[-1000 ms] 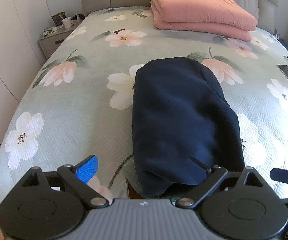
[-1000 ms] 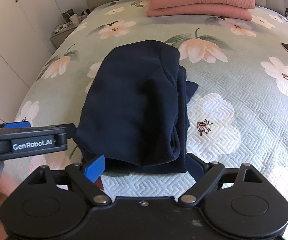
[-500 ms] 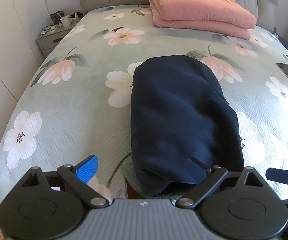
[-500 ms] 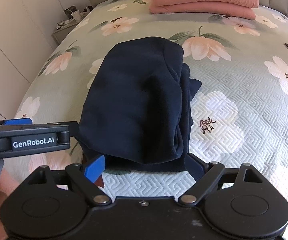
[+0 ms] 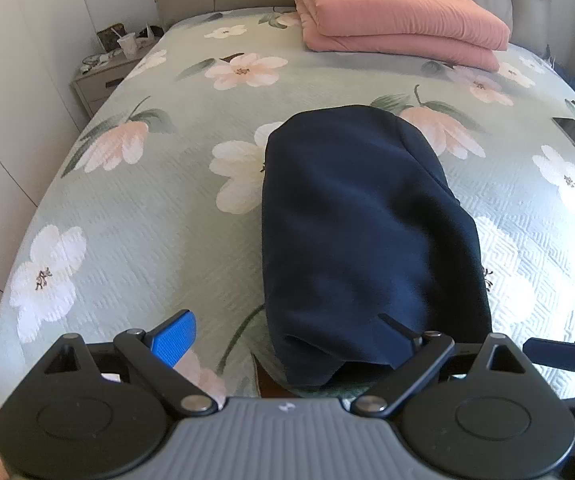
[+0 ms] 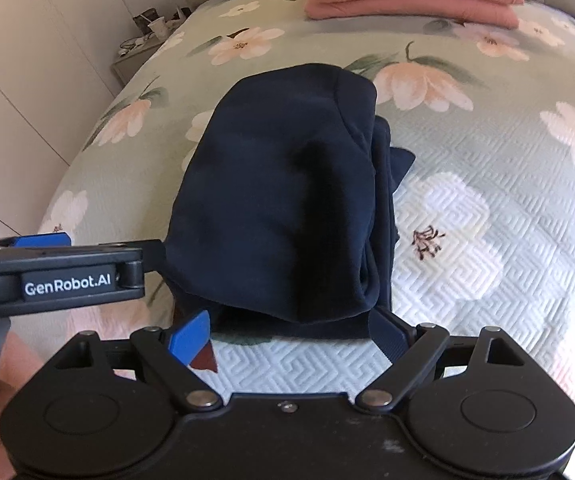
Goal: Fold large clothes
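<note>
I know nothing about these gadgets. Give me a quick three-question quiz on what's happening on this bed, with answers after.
1. True or false: the navy garment is spread out flat in a single layer.
2. What lies folded at the head of the bed? A) pink blanket B) white towel C) grey pillow
3. Fill in: the fingers of both the left gripper and the right gripper stand wide ____, with the garment's near edge between them.

Key
1. False: it is bundled into a long, layered stack, with folds showing along its right side.
2. A, the pink blanket.
3. Open; neither visibly pinches the cloth.
</note>
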Demonstrator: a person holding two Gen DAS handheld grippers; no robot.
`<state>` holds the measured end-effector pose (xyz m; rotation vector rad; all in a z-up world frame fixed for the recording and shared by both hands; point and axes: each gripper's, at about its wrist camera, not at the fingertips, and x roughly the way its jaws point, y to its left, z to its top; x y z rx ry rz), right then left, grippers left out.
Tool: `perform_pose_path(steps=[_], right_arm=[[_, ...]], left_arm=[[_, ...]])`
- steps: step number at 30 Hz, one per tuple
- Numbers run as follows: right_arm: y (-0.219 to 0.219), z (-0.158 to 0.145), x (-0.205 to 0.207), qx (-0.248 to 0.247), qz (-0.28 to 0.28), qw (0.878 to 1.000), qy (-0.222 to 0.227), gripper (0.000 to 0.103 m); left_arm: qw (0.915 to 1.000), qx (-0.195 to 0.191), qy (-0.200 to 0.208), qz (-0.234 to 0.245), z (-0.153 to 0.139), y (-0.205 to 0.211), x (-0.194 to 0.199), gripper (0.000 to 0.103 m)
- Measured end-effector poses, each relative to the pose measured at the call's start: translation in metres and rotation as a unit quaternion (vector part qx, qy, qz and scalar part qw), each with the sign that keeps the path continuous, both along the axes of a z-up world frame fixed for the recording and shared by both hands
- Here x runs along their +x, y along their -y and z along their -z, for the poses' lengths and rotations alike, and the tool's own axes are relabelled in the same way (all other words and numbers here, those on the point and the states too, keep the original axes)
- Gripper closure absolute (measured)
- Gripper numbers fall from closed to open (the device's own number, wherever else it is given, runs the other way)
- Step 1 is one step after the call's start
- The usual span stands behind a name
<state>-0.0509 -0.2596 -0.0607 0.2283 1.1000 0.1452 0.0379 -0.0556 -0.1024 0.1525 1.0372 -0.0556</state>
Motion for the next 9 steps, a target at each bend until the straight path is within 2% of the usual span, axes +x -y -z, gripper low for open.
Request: perform_pose_path(steps=[4, 9], right_arm=[[-0.0036, 0.0009, -0.0002, -0.016, 0.000, 1.000, -0.001, 0.001], [-0.0014, 0.0007, -0.0004, -0.013, 0.006, 1.000, -0.001, 0.002]], left_arm=[[0.9999, 0.012, 0.002, 0.003, 0.0008, 0.0006, 0.0007, 0.007], [0.9999, 0.012, -0.003, 0.004, 0.0026, -0.0017, 0.0020, 0.007]])
